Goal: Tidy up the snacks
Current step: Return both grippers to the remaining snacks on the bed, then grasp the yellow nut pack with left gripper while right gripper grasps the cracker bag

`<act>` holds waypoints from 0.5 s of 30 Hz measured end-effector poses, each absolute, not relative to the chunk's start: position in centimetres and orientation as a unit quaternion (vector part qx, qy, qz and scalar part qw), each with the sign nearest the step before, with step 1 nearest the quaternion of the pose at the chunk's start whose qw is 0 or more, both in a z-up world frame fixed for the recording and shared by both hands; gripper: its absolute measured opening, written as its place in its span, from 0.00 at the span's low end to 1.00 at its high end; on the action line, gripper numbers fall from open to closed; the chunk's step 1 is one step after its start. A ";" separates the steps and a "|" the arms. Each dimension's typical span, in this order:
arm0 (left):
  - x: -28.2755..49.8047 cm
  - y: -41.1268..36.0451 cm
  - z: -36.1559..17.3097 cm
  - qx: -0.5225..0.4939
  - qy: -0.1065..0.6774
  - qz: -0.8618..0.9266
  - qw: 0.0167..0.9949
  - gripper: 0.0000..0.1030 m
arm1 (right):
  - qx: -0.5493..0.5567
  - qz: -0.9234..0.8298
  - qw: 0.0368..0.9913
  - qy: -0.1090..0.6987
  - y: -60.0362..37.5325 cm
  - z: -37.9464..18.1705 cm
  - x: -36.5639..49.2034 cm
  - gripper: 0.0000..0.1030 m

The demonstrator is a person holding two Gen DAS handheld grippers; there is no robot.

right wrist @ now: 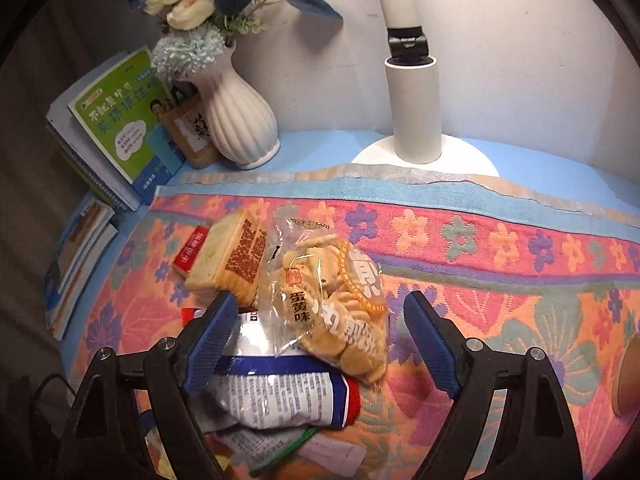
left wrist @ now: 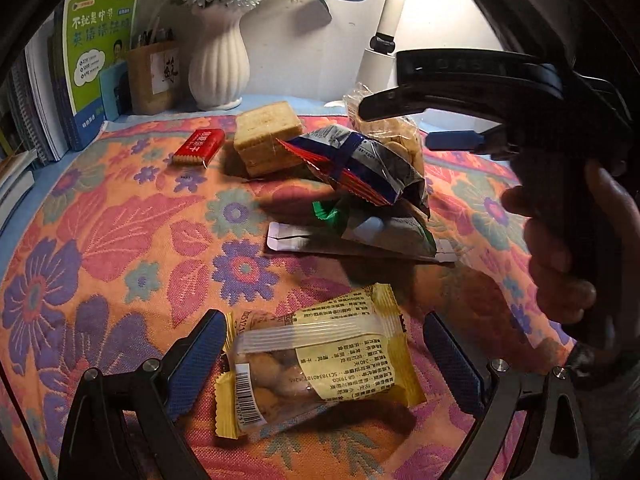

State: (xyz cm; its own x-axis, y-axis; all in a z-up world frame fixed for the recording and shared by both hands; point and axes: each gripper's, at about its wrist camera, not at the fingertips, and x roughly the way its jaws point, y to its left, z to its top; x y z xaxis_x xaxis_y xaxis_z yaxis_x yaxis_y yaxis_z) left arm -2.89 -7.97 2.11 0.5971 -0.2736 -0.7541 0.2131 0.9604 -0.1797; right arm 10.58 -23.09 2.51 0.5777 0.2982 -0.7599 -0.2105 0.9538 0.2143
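floral cloth (left wrist: 120,240); left gripper (left wrist: 320,364) spread round yellow packet (left wrist: 316,360); right gripper (right wrist: 320,344) spread, 12 o'clock biscuit bag (right wrist: 332,304); risk: slippery film slides.

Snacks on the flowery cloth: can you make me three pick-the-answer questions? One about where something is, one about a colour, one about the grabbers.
1. Where does the yellow nut packet lie?
A. between the left gripper's fingers
B. beside the vase
C. under a book

2. What colour is the small flat biscuit pack?
A. green
B. red
C. black

3. How is the right gripper?
A. shut on a bag
B. hidden
C. open

Answers:
1 A: it lies between the left gripper pads.
2 B: the wrapper is red.
3 C: its fingers stand apart over the round-biscuit bag.
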 end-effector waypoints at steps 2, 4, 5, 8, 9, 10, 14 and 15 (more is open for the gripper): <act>-2.8 -8.1 2.0 -0.035 0.430 -0.140 0.891 0.95 | 0.045 0.136 0.886 0.441 -22.7 1.4 11.2 0.83; -2.7 -8.3 1.8 -0.029 0.435 -0.142 0.889 0.95 | 0.053 0.137 0.888 0.436 -22.8 0.7 11.6 0.82; -2.7 -8.5 1.8 -0.027 0.435 -0.143 0.888 0.95 | 0.056 0.138 0.889 0.433 -22.9 0.4 11.7 0.82; -2.6 -8.8 1.7 -0.017 0.438 -0.142 0.887 0.96 | 0.070 0.144 0.891 0.425 -23.3 -0.3 11.8 0.82; -2.5 -8.9 1.7 -0.014 0.439 -0.141 0.887 0.96 | 0.072 0.145 0.893 0.420 -23.5 -0.3 11.7 0.80; -2.5 -9.0 1.6 -0.011 0.440 -0.140 0.887 0.96 | 0.071 0.149 0.895 0.415 -23.4 -0.2 11.4 0.71; -2.5 -9.3 1.6 -0.004 0.441 -0.139 0.887 0.96 | 0.009 0.133 0.915 0.381 -21.9 0.7 10.1 0.64; -2.4 -9.4 1.5 -0.001 0.442 -0.137 0.887 0.96 | -0.005 0.130 0.919 0.372 -21.5 0.9 9.7 0.63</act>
State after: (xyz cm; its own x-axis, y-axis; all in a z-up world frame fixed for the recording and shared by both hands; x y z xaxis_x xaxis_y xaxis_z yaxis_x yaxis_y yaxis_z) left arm -2.44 -9.37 1.54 0.5723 -0.2444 -0.7827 0.2431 0.9622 -0.1227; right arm 9.67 -21.50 0.94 0.6891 0.2347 -0.6856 -0.2421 0.9663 0.0874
